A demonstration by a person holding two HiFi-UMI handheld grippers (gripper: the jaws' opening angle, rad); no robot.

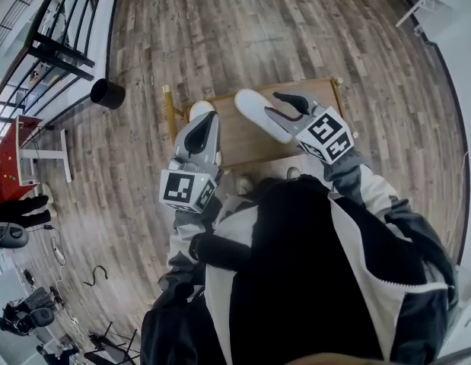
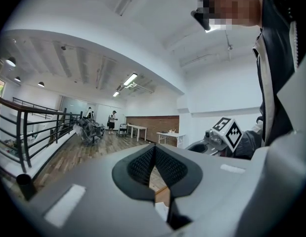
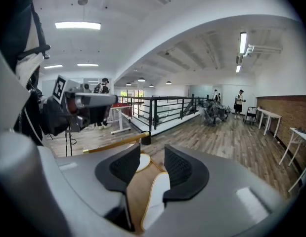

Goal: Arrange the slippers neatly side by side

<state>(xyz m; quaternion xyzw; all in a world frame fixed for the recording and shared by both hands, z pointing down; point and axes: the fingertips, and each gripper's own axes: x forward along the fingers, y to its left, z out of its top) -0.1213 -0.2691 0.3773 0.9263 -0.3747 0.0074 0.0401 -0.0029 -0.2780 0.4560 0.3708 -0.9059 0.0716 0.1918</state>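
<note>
Two white slippers lie on a small wooden table (image 1: 243, 139). The right slipper (image 1: 259, 114) lies slanted, and my right gripper (image 1: 275, 103) hangs open just over its right side. In the right gripper view that slipper (image 3: 155, 191) shows below the parted jaws of the right gripper (image 3: 152, 154), with no pad on it, and the other slipper (image 3: 138, 162) lies beyond. My left gripper (image 1: 200, 122) covers most of the left slipper (image 1: 200, 107). In its own view the left gripper (image 2: 153, 149) is shut with nothing between its fingers.
A black bin (image 1: 107, 93) stands on the plank floor left of the table, near a black railing (image 1: 60, 44). A red-topped desk (image 1: 37, 154) stands further left. The person's white shoes (image 1: 243, 182) are at the table's near edge. People stand far off (image 2: 112, 121).
</note>
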